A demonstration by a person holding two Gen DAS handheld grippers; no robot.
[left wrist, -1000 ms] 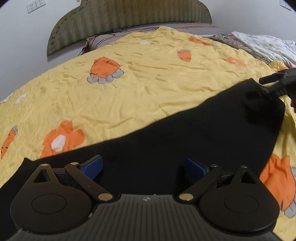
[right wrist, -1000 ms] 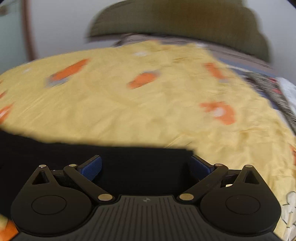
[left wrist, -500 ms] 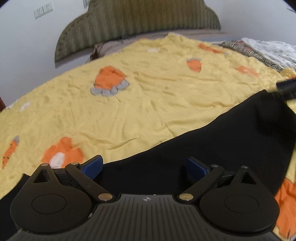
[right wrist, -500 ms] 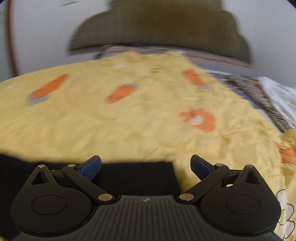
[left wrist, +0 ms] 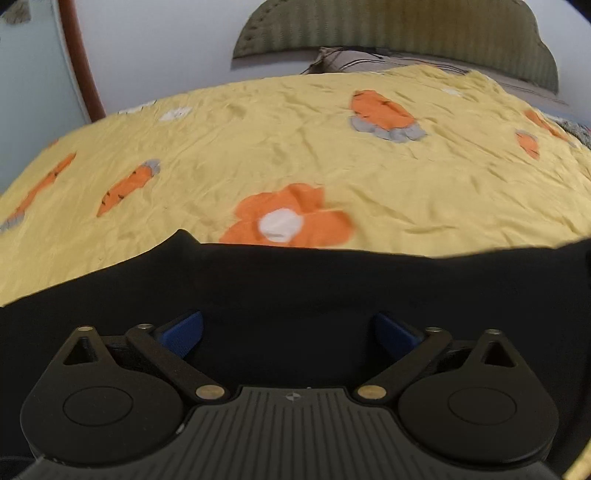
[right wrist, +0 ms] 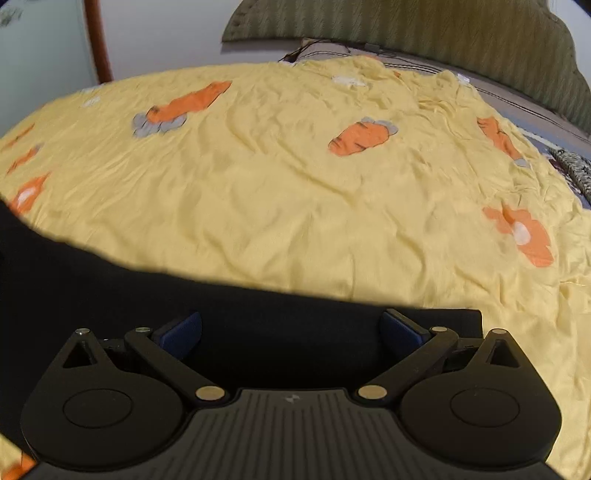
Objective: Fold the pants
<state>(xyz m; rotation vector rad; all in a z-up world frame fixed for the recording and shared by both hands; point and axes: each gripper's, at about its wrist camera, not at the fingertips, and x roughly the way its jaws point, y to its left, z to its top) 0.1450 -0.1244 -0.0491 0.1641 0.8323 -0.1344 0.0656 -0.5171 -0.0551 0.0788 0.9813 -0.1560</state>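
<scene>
Fingers [left wrist: 183,328] of the left gripper [left wrist: 288,332], tipped in blue, stand spread wide apart with nothing pinched between them, hovering over the black pants [left wrist: 332,280]. In the left wrist view the pants lie flat on the bed as a dark band whose long axis runs from side to side across the lower frame, reaching both edges. Their far edge rises to a small peak at the left and then runs nearly level to the right. Beyond that edge lies the yellow bedspread [left wrist: 295,147], printed with orange carrots and an orange flower [left wrist: 291,219] that touches the fabric's edge. A green padded headboard [left wrist: 406,29] stands against the wall at the top.

In the right wrist view the right gripper [right wrist: 290,330] likewise has its blue fingers [right wrist: 402,326] spread apart and empty, above the pants [right wrist: 147,295]. Here the dark cloth enters from the left and ends in a squared corner at the right, just past the right finger. The same bedspread [right wrist: 295,203] fills the rest of the view.
</scene>
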